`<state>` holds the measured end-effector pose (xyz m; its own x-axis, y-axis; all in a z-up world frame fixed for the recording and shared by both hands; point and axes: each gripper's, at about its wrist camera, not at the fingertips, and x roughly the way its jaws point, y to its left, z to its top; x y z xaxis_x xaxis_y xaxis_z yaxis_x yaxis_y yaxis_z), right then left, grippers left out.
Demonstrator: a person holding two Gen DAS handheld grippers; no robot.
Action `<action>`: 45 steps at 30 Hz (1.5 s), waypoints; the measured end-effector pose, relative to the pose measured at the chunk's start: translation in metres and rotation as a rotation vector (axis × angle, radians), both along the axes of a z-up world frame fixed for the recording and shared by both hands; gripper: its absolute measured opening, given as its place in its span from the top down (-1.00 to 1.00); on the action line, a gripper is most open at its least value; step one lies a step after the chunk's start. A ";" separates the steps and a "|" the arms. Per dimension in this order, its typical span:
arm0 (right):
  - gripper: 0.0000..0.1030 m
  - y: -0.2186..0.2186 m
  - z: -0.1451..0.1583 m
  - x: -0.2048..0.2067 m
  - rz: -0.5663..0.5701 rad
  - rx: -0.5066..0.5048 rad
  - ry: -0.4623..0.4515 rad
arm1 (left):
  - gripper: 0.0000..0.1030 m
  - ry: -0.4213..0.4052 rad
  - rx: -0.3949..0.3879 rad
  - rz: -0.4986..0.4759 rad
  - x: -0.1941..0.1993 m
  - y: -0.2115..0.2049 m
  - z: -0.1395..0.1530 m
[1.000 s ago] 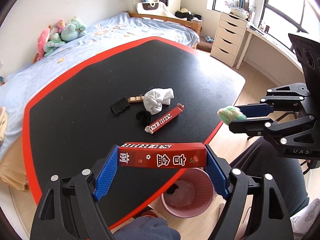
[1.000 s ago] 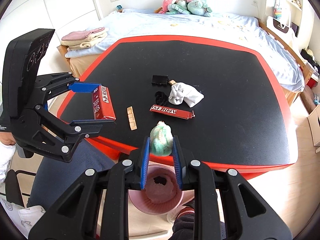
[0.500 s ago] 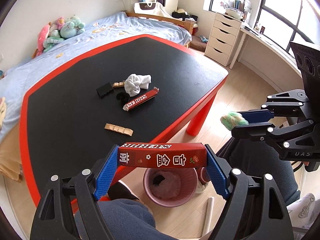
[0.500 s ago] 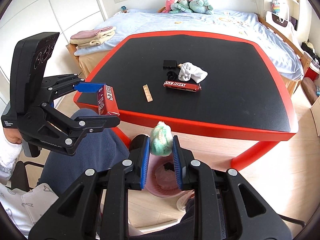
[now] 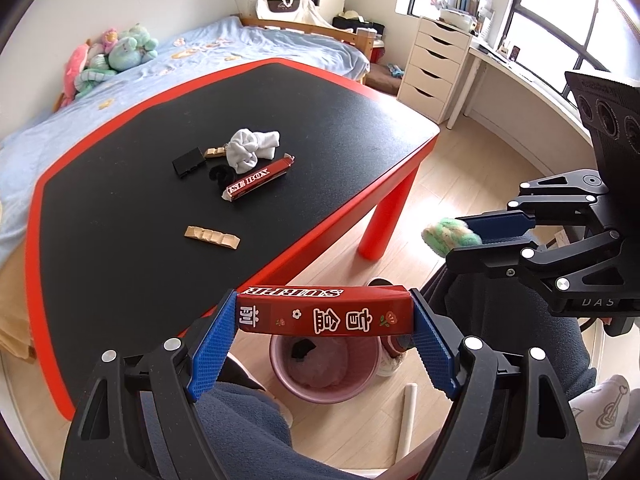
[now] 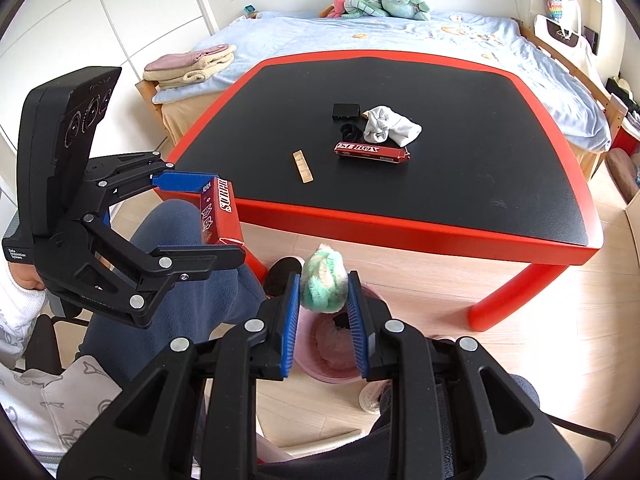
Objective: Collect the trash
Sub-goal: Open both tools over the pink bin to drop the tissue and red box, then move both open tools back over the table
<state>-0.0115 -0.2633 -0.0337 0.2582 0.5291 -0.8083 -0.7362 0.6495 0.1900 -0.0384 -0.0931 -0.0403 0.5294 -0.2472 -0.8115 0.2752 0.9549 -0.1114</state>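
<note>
While the left gripper [image 5: 324,316] clamps the red box [image 5: 325,315] end to end above the pink bin [image 5: 325,364], the right gripper [image 6: 324,310] – jaws opening – has the green fluffy ball [image 6: 323,285] between its pads, over that bin.

— What colours show on the tabletop [image 5: 120,216]?
— Black with a red rim. A white cloth [image 5: 251,148] and a red wrapper [image 5: 258,179] with white letters lie on it.
— And near?
— A red box [image 5: 326,316], a green-and-cream fluffy ball [image 6: 323,284], a pink bin [image 5: 326,374].
</note>
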 end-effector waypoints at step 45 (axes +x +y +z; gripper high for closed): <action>-0.87 0.008 -0.001 0.032 -0.056 -0.008 -0.004 | -0.85 0.002 0.031 0.112 0.018 0.046 0.001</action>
<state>0.0200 -0.2554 -0.0342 0.2907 0.5073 -0.8113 -0.6997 0.6910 0.1814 -0.0205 -0.0473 -0.0389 0.5507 -0.1615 -0.8189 0.1662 0.9827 -0.0820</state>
